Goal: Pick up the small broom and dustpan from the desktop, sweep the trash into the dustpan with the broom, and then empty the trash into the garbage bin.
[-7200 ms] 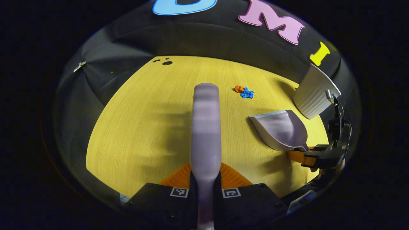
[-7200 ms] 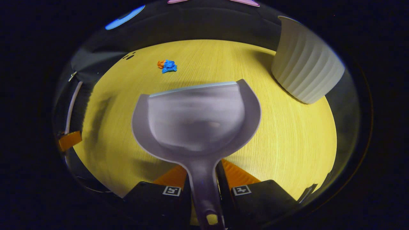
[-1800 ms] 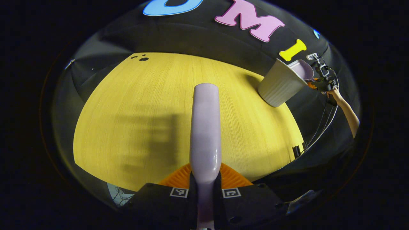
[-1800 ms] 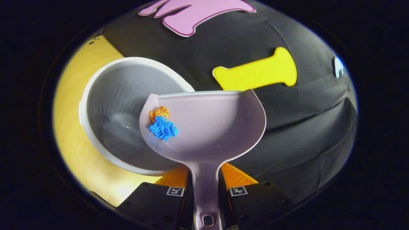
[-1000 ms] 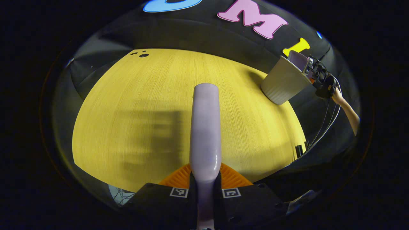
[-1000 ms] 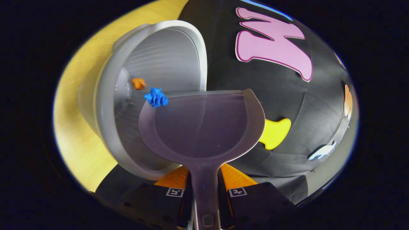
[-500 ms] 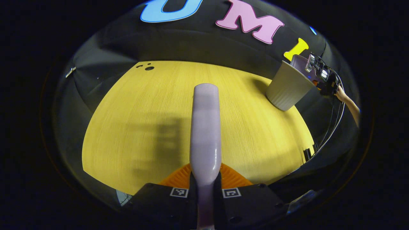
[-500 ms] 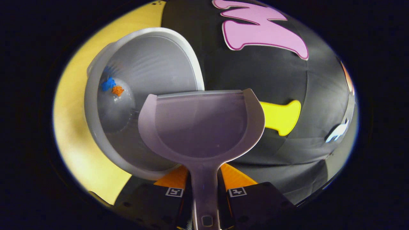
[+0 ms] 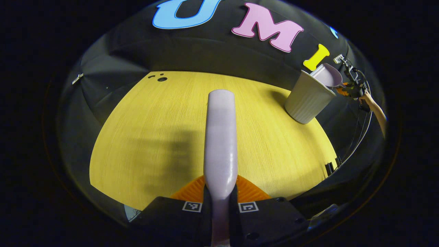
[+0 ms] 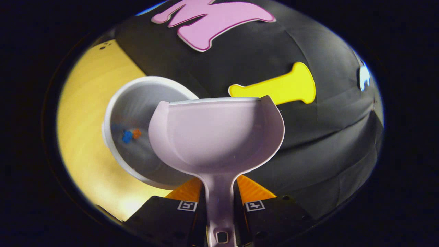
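At the bottom of the right gripper view, the right tongs [image 10: 219,207] are clamped on the handle of the dustpan [image 10: 216,137], holding its bare scoop over the bin [image 10: 118,103] at left so nothing spills; the trash [image 10: 131,135] lies inside the bin. In the left gripper view, the left tongs [image 9: 220,202] grip the broom [image 9: 220,137] above the counter [image 9: 144,137], parked clear of the bin at upper right.

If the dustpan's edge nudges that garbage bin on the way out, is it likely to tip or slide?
Probably slides or tips easily. The garbage bin looks like thin ribbed plastic, narrower at the base than at the rim, so likely top-heavy. It holds only two small paper scraps, so almost no ballast. The dustpan, gripped by the right hand-held gripper, hangs over its rim; lifting clear first seems safer.
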A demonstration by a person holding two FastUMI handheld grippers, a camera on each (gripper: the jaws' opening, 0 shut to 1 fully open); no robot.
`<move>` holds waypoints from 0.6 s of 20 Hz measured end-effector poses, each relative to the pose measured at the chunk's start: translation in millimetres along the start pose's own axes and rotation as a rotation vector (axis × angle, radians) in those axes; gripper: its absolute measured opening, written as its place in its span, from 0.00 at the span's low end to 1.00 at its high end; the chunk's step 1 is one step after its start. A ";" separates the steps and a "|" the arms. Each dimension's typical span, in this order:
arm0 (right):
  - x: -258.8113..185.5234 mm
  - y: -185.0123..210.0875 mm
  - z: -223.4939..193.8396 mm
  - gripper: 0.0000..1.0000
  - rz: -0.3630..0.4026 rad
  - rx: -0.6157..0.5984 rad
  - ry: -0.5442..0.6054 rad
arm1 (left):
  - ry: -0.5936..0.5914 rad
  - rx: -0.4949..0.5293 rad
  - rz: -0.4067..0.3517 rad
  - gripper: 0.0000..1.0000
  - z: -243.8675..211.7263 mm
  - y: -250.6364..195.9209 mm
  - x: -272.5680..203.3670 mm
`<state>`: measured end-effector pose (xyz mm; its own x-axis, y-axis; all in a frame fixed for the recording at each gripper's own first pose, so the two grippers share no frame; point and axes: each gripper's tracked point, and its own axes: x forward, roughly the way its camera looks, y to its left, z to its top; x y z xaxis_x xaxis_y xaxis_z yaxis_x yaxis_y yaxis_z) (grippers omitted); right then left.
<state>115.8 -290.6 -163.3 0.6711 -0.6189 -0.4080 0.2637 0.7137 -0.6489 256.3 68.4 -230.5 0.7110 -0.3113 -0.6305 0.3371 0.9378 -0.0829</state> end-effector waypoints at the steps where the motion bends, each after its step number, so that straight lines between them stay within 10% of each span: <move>1: -1.4 1.4 4.7 0.36 0.023 0.072 0.005 | -0.003 -0.005 -0.002 0.24 -1.0 0.6 -1.2; 12: -56.7 51.1 88.9 0.36 0.266 0.498 -0.111 | -0.025 -0.018 0.008 0.24 -22.5 6.6 -18.4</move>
<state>152.8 -189.8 -116.3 0.8206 -0.3783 -0.4283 0.3524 0.9250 -0.1417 231.6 83.8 -236.8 0.7290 -0.3069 -0.6119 0.3200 0.9430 -0.0916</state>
